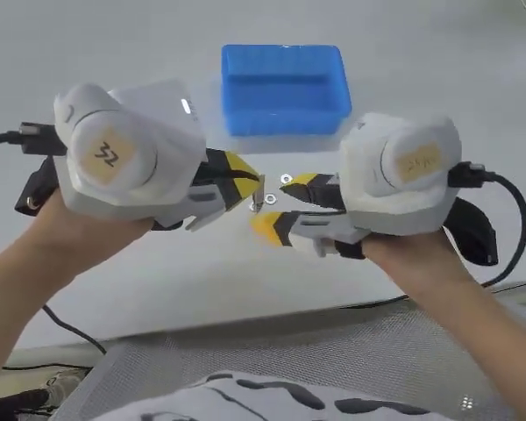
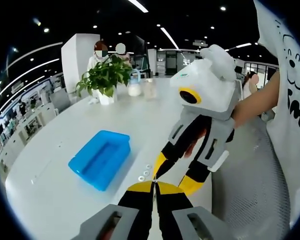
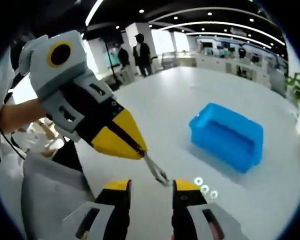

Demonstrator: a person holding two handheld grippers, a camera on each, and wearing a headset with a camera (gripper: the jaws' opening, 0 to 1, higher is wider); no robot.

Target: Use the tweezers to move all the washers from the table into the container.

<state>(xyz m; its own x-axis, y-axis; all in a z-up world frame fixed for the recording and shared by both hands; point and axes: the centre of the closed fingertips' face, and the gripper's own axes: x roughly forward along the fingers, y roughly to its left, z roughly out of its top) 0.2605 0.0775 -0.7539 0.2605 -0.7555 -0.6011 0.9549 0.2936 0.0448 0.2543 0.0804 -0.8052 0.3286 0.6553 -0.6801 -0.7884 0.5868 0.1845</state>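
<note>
The blue container [image 1: 285,118] sits on the white table beyond both grippers, with nothing visible inside it. Small metal washers [image 1: 286,180] lie on the table just in front of it, in a short row [image 3: 205,189] near my right gripper's jaws. My left gripper [image 1: 250,186] is shut on the thin metal tweezers [image 1: 258,195], whose tips point down toward the table beside the washers. My right gripper [image 1: 285,203] is open, its yellow-tipped jaws on either side of the tweezers' tips [image 3: 156,170] and holding nothing. The washers [image 2: 146,172] lie just beyond the left jaws, beside the container [image 2: 100,160].
The white table [image 1: 114,44] stretches wide around the container [image 3: 225,145]. A grey mesh surface [image 1: 333,351] borders its near edge, and black cables trail from both grippers. A potted plant [image 2: 104,80] stands far back on the table, with people behind it.
</note>
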